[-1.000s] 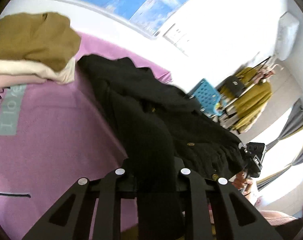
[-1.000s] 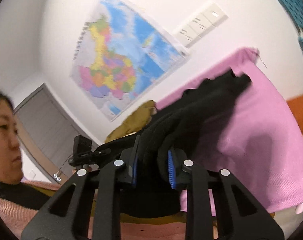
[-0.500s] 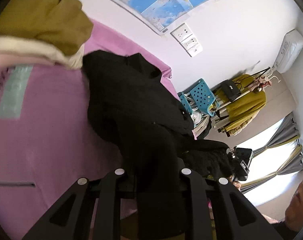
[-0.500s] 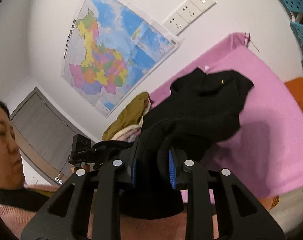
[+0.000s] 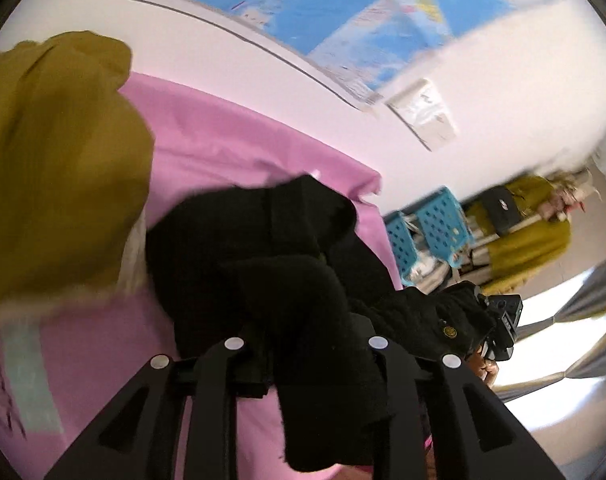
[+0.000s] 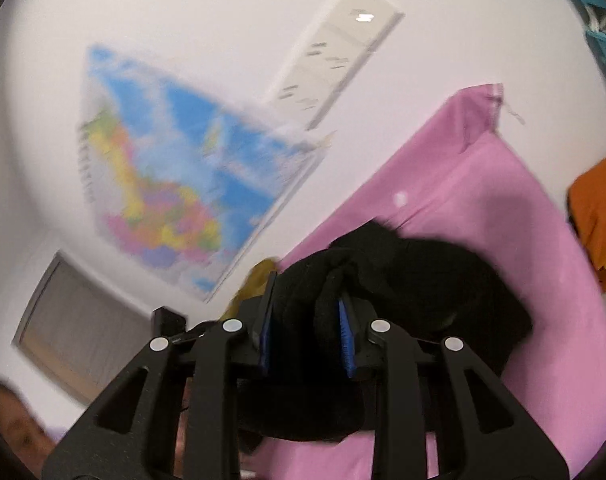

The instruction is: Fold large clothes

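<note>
Black knit cardigan point(image 5: 263, 264) lies bunched on the pink sheet point(image 5: 231, 136) of the bed, one part of it gathered up toward each gripper. In the left wrist view a thick fold of it runs down between the fingers of the left gripper point(image 5: 303, 344) and hides the pads; the jaws have just been opening a little, with the cloth between them, and whether they press on it cannot be told. A brass button point(image 5: 449, 332) shows on the part that trails toward the right gripper point(image 6: 306, 332). In the right wrist view the blue pads point(image 6: 346, 340) of that gripper sit against a wad of the black knit; its jaws have eased slightly apart too, yet the cloth fills the gap and is held. Beside the cardigan, folded clothes are stacked with a mustard garment point(image 5: 59, 168) on top. Behind, a wall map point(image 6: 175, 184) hangs near the sockets point(image 6: 331, 52), and blue plastic baskets point(image 5: 439, 224) stand by a clothes rack.
</note>
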Available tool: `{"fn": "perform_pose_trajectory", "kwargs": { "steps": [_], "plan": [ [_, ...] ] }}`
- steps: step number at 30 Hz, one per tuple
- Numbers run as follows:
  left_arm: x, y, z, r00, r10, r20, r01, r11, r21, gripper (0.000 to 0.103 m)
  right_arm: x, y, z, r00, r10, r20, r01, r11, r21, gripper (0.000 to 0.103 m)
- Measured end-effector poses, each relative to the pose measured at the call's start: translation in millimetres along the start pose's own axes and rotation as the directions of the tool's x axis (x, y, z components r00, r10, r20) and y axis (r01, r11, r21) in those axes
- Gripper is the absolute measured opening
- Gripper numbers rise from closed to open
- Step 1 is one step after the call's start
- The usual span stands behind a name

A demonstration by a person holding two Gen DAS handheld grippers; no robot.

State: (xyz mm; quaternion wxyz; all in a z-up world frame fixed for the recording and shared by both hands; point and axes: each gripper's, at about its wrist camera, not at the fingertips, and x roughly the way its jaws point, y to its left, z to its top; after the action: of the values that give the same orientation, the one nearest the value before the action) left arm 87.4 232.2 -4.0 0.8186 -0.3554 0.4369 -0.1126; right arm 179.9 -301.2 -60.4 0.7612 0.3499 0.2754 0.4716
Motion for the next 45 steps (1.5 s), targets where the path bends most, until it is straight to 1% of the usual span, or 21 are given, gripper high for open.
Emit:
{"fn": "perform_pose_trajectory", "kwargs": {
  "steps": [5,8,10,11,13,14,18,22,26,27,28,31,32,33,34,35,36,39,41,43,45],
  "plan": [
    [71.1,35.4,54.5,0.990,0.122,-0.072,-0.129,0.986,-0.105,0.030,64.1,-68.6,25.9,0.980,-0.169,-0.103,0.185,0.969,0.164,0.032],
    [94.8,50.4,61.8,0.984,0.132,-0.118,-0.147,0.980,-0.134,0.035,76.6,-89.4,25.2,0.975,-0.181,-0.125,0.205,0.955,0.215,0.045],
    [91.6,53.1,60.1,0.990,0.096,-0.100,-0.108,0.986,-0.124,0.042,72.5,-85.5,23.5,0.981,-0.168,-0.098,0.185,0.964,0.191,0.058],
    [84.2,54.0,58.0,0.995,0.060,-0.079,-0.069,0.991,-0.117,0.049,69.4,-80.1,22.7,0.982,-0.168,-0.081,0.180,0.968,0.176,0.070],
    [64.9,55.1,49.7,1.000,0.006,-0.015,-0.007,0.995,-0.102,0.062,56.6,-63.8,21.3,0.982,-0.186,-0.023,0.187,0.977,0.103,0.076],
    [52.5,53.4,44.0,0.999,-0.005,0.033,0.008,0.997,-0.079,0.075,47.6,-53.7,20.1,0.976,-0.219,0.017,0.218,0.974,0.058,0.084],
    [19.2,34.2,14.9,0.989,0.057,0.138,-0.067,0.996,0.066,0.078,40.8,-12.6,7.5,0.970,-0.240,0.048,0.244,0.961,-0.129,0.083],
    [24.8,-6.9,-19.4,0.976,0.151,0.156,-0.193,0.934,0.302,0.080,69.9,36.5,-30.9,0.955,-0.295,-0.032,0.254,0.867,-0.430,0.085],
    [65.3,-42.2,-40.0,0.970,0.218,0.104,-0.241,0.847,0.473,0.080,121.0,54.7,-64.1,0.903,-0.421,-0.090,0.281,0.735,-0.617,0.085],
    [78.4,-50.3,-42.3,0.971,0.225,0.080,-0.235,0.836,0.496,0.081,139.9,54.8,-72.3,0.878,-0.470,-0.095,0.297,0.690,-0.660,0.084],
    [89.7,-54.9,-45.0,0.972,0.227,0.052,-0.221,0.827,0.517,0.081,150.7,53.3,-76.7,0.862,-0.497,-0.104,0.300,0.665,-0.684,0.083],
    [121.7,-61.8,-47.6,0.965,0.260,0.025,-0.231,0.806,0.545,0.078,181.4,37.7,-87.9,0.797,-0.589,-0.130,0.329,0.605,-0.725,0.057],
    [131.7,-60.4,-45.6,0.960,0.280,0.014,-0.242,0.804,0.543,0.065,184.8,34.0,-87.7,0.802,-0.575,-0.159,0.307,0.627,-0.716,0.032],
    [140.4,-56.5,-42.7,0.959,0.284,-0.014,-0.233,0.814,0.531,0.047,183.4,33.7,-86.2,0.813,-0.560,-0.160,0.298,0.636,-0.712,0.021],
    [145.3,-56.0,-40.6,0.964,0.266,-0.033,-0.210,0.829,0.519,0.039,178.9,37.2,-83.9,0.823,-0.553,-0.132,0.306,0.626,-0.717,0.013],
    [145.6,-56.1,-36.1,0.968,0.249,-0.032,-0.199,0.839,0.506,0.023,169.8,45.8,-78.5,0.844,-0.528,-0.088,0.312,0.618,-0.721,0.009],
    [142.0,-59.7,-31.7,0.968,0.251,0.002,-0.218,0.837,0.502,0.014,156.6,56.1,-70.1,0.865,-0.502,-0.018,0.340,0.612,-0.714,0.009],
    [126.2,-65.2,-21.4,0.974,0.211,0.081,-0.223,0.848,0.481,0.025,121.9,75.6,-43.4,0.889,-0.431,0.156,0.418,0.621,-0.663,0.009],
    [121.5,-63.7,-14.5,0.961,0.241,0.134,-0.276,0.841,0.465,0.026,124.5,75.5,-35.3,0.875,-0.443,0.197,0.453,0.600,-0.659,0.009],
    [126.8,-53.5,-10.4,0.945,0.295,0.141,-0.326,0.833,0.447,0.027,152.4,56.0,-32.2,0.843,-0.522,0.129,0.465,0.589,-0.661,0.010],
    [132.8,-37.0,-9.8,0.924,0.361,0.129,-0.381,0.824,0.420,0.039,186.7,25.3,-39.6,0.780,-0.625,0.028,0.474,0.561,-0.679,0.013]
  ]
}}
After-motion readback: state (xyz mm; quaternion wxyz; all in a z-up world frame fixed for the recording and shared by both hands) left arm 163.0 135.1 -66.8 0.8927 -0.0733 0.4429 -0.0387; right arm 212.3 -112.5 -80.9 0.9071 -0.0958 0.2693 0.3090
